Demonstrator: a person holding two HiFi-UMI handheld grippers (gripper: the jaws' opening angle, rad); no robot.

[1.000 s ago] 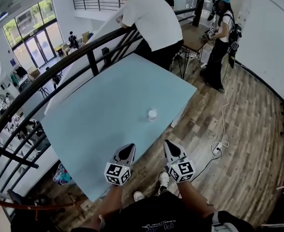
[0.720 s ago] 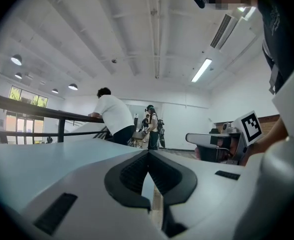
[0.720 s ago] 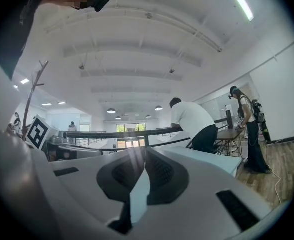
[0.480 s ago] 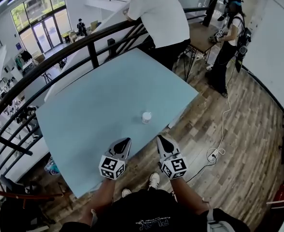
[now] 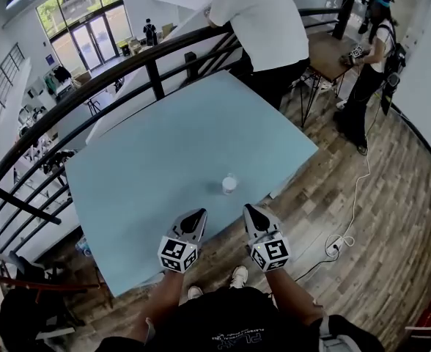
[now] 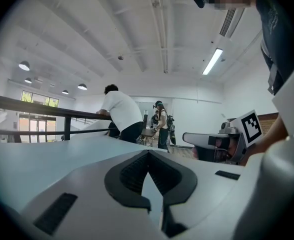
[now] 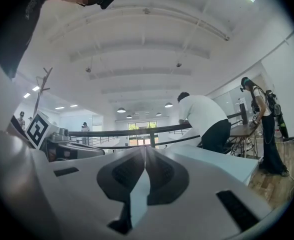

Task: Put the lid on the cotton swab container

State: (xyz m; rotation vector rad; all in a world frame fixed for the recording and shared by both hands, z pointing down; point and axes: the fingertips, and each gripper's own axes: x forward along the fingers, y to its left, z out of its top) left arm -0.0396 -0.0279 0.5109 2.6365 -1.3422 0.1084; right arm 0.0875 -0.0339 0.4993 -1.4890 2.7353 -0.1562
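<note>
A small white cotton swab container (image 5: 230, 185) stands upright on the light blue table (image 5: 164, 152), near its front edge. My left gripper (image 5: 198, 215) hovers over the table's front edge, a short way below and left of the container, shut and holding nothing. My right gripper (image 5: 249, 211) is level with it, just off the edge, below and right of the container, also shut and empty. In both gripper views the jaws meet at their tips: left gripper (image 6: 148, 154), right gripper (image 7: 146, 149). I cannot make out a separate lid. Neither gripper view shows the container.
A black railing (image 5: 127, 64) runs along the table's far side. A person in a white shirt (image 5: 263, 20) leans on it at the far corner. Another person (image 5: 373, 57) stands by a small brown table (image 5: 333, 50) at the right. A white cable and power strip (image 5: 344, 237) lie on the wood floor.
The head view has shifted, so the table and container sit slightly differently in frame. Both grippers have kept their places at the table's front edge, still shut.
</note>
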